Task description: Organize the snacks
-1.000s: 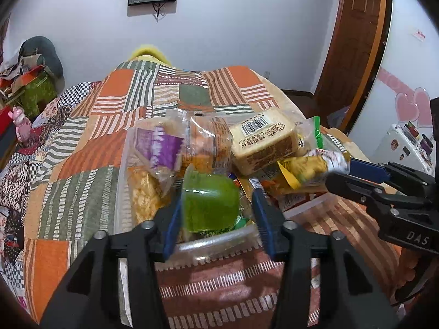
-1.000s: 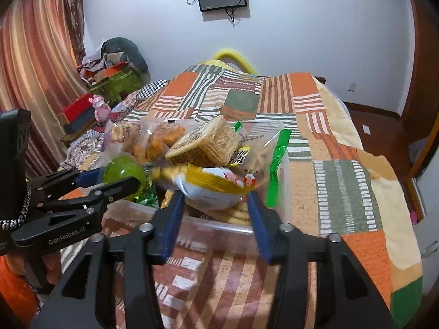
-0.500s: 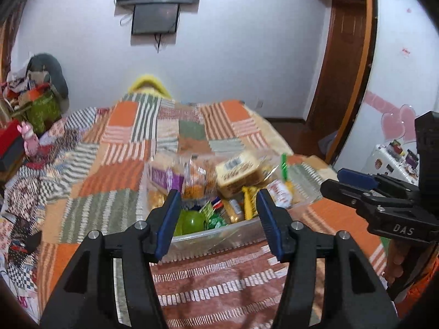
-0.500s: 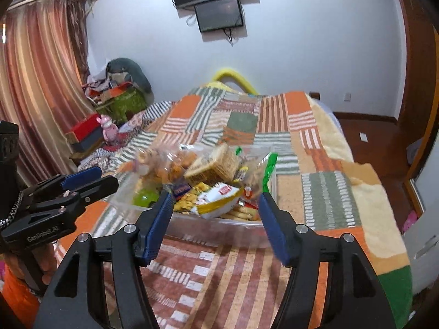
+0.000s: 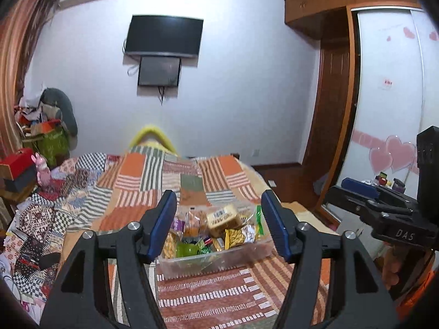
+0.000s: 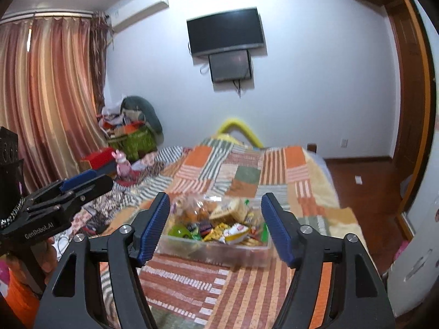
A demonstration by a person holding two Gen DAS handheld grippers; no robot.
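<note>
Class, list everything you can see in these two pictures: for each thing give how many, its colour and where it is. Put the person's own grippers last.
snack box: one, clear plastic, on the bed, full of packets.
green cup: one, in the box's near left corner.
bread pack: one, tan, on top of the pile.
bedspread: one, orange, green and white patchwork.
screens: two, black, on the far wall.
curtain: one, striped reddish, left of the bed.
pink toy: one, beside the bed.
wardrobe: one, white with pink hearts, at right.
left gripper: one, black with blue pads, open, empty.
right gripper: one, likewise open, empty.
</note>
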